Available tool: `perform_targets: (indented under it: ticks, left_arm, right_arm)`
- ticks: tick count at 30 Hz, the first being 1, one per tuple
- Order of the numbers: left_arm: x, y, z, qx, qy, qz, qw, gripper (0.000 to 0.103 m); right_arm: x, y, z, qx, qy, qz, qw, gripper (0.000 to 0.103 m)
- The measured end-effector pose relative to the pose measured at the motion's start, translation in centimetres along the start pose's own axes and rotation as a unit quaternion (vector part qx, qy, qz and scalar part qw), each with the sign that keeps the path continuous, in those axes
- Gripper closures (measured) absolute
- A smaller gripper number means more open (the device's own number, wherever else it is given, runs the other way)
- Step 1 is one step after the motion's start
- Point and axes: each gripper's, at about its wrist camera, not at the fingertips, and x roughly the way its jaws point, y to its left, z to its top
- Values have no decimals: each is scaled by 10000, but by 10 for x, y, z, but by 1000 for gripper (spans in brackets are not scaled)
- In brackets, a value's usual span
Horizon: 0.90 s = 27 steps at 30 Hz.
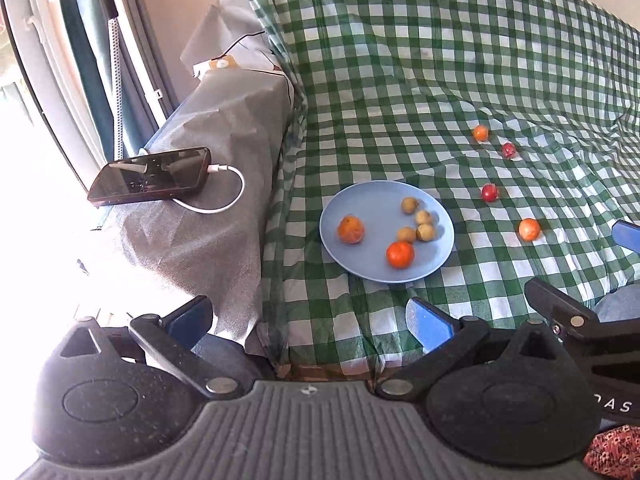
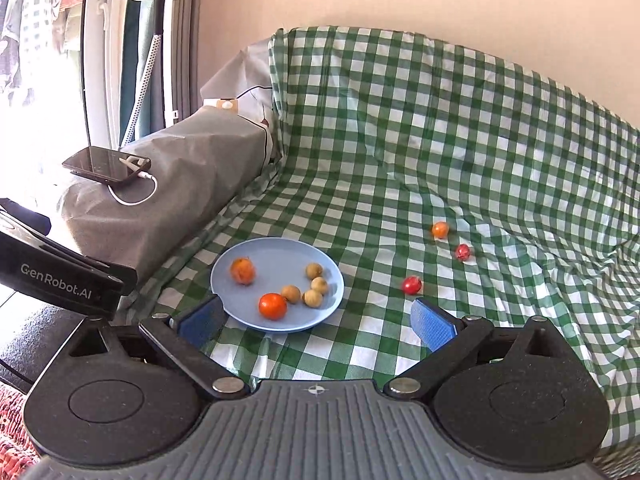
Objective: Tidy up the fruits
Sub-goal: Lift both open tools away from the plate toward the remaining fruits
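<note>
Blue plate [image 2: 334, 280] on checked cloth [image 2: 460, 140] holds two oranges, four brown fruits; four fruits loose to its right; left claw [image 1: 316, 320] and right claw [image 2: 316, 322] both spread wide, empty.

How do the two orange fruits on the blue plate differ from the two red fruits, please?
The orange fruits lie on the blue plate; the red fruits lie loose on the checked cloth. The orange fruits look larger than the red fruits. Colour differs: orange against deep red. Both pairs are roundish, and no gripper touches them.
</note>
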Motion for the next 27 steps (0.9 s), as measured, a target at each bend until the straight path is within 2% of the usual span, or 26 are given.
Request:
perform_targets:
  ticks: [9,19,24,27]
  left_arm:
    - [4,-5,1,140,44,-16,9999,0]
    - [23,-16,0,357,345,-5,9988,0]
    - [35,-22,8,491,489,43,9976,0]
    - [46,-29,17,556,578,86,9967,0]
  right_arm:
    - [4,-1,-1,45,58,3,10000,3]
    - [20,-10,-10,332,329,135,9988,3]
    - [35,-28,-16,740,511,60,9959,3]
    - [49,-48,-21,1054,592,-133,9926,3]
